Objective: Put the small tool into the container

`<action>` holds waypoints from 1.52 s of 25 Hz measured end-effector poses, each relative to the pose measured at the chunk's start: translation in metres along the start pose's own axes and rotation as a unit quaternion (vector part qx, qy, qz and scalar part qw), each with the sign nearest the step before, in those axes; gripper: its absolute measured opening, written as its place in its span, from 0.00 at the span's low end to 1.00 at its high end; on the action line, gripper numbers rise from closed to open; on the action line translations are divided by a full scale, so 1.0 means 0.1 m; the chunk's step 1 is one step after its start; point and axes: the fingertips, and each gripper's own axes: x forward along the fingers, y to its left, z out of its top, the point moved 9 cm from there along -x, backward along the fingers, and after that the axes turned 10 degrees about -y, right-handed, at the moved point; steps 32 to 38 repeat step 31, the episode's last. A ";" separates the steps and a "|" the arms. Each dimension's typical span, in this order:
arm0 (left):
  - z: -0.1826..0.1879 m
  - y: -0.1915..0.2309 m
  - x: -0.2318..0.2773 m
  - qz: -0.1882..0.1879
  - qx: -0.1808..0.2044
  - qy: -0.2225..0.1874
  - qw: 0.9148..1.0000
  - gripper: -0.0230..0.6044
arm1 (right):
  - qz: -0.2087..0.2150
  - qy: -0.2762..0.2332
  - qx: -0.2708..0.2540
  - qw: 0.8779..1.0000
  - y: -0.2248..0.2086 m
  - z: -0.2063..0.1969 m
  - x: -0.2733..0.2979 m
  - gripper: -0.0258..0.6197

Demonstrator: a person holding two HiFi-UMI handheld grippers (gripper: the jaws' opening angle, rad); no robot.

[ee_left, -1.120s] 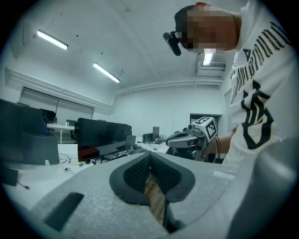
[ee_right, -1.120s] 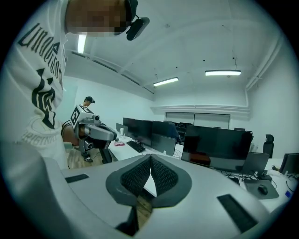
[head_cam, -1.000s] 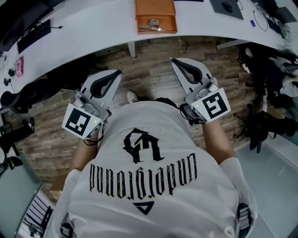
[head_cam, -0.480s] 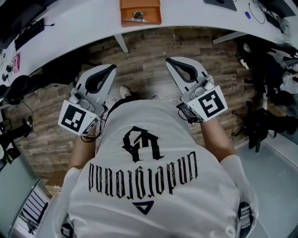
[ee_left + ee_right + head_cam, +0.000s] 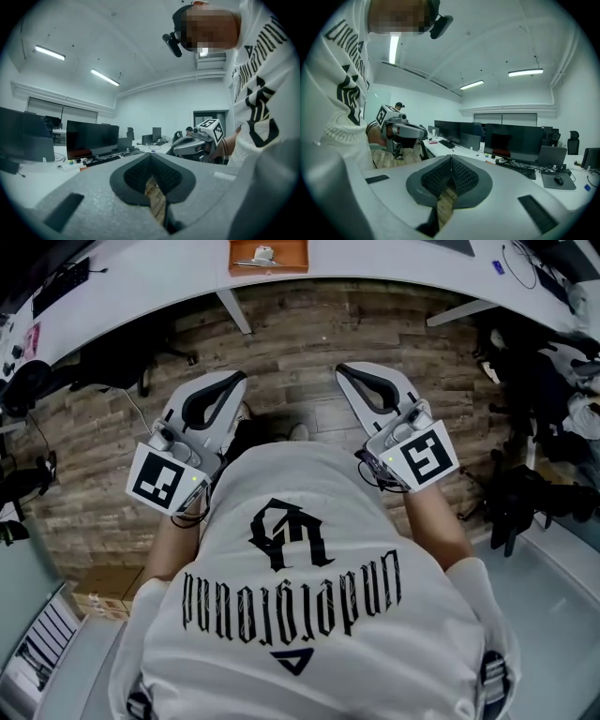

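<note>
An orange container (image 5: pixel 269 256) stands on the white table (image 5: pixel 150 282) at the top edge of the head view, and a small metal tool (image 5: pixel 259 259) lies inside it. Both grippers hang over the wooden floor, close to the person's body and well short of the table. My left gripper (image 5: pixel 236 381) is shut and holds nothing; in its own view the pads meet at the tips (image 5: pixel 151 157). My right gripper (image 5: pixel 345 371) is likewise shut and empty (image 5: pixel 451 159). Neither gripper view shows the container.
The curved table's edge crosses the top of the head view, with a table leg (image 5: pixel 232 310) under it. A keyboard (image 5: pixel 61 282) lies at the far left. Dark gear (image 5: pixel 525 493) stands on the floor at the right. Monitors (image 5: pixel 520 140) line the desks.
The table and the orange container have slid toward the top edge of the head view as the person backed away. Both grippers stayed shut and moved along with the body.
</note>
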 end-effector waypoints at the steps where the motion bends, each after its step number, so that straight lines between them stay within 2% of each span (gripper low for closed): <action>1: -0.02 -0.07 0.00 0.004 -0.001 0.001 1.000 0.06 | 0.005 -0.001 -0.001 1.000 0.02 -0.01 -0.05 0.06; 8: -0.08 -0.39 -0.05 0.021 -0.011 0.001 1.000 0.06 | 0.028 -0.010 0.004 1.000 0.19 -0.06 -0.24 0.06; 13: -0.11 -0.50 -0.06 0.014 -0.024 -0.001 1.000 0.06 | 0.036 -0.014 0.007 0.999 0.26 -0.06 -0.22 0.06; 38: -0.13 -0.53 -0.04 0.028 -0.030 0.003 0.999 0.06 | 0.042 -0.013 0.014 0.999 0.17 -0.08 -0.20 0.06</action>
